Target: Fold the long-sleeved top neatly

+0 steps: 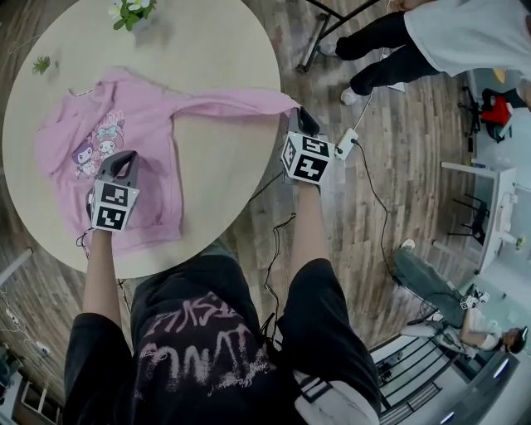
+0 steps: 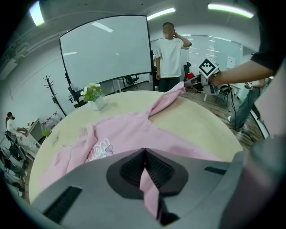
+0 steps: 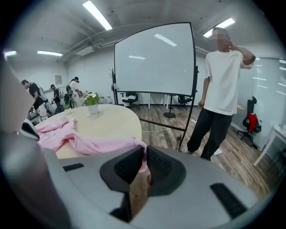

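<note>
top on table, plant at far edge, sleeve past rt edge

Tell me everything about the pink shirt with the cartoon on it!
The pink long-sleeved top looks soft, with cartoon characters printed on front. It lies face up on the round table. The left gripper pinches its body; the right gripper holds one sleeve cuff stretched past the table edge.
</note>
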Motion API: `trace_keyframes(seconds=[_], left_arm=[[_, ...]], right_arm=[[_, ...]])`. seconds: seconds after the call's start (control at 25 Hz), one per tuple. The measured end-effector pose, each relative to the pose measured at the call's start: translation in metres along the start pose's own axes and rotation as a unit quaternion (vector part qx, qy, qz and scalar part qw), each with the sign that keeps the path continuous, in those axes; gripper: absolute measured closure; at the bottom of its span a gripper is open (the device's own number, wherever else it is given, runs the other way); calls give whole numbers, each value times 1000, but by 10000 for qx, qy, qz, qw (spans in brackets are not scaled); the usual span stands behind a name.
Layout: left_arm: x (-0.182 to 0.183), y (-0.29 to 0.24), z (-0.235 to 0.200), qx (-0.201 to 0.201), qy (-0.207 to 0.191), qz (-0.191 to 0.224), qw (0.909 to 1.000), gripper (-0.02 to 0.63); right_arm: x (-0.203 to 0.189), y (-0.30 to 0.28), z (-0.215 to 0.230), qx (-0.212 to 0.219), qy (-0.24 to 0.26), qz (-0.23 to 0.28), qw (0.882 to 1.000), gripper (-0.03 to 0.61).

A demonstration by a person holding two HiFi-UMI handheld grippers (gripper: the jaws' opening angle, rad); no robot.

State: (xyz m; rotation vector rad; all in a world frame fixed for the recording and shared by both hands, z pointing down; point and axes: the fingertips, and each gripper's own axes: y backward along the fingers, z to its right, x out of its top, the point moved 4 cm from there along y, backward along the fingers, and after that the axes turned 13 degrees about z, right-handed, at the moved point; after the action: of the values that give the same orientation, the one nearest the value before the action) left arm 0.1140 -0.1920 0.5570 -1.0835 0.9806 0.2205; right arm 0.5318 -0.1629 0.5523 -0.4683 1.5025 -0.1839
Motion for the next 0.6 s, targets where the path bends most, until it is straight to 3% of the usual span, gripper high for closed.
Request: trace_keyframes(seconds=[0.28, 0.6], left_arm=[[5, -5, -2, 73, 56, 4, 10000, 601], [-2, -12, 4, -5, 17, -156, 9999, 601]], right_arm=[[76, -18, 10, -43, 313, 1129, 9931, 538], [29, -28, 21, -174, -351, 594, 9975, 538]])
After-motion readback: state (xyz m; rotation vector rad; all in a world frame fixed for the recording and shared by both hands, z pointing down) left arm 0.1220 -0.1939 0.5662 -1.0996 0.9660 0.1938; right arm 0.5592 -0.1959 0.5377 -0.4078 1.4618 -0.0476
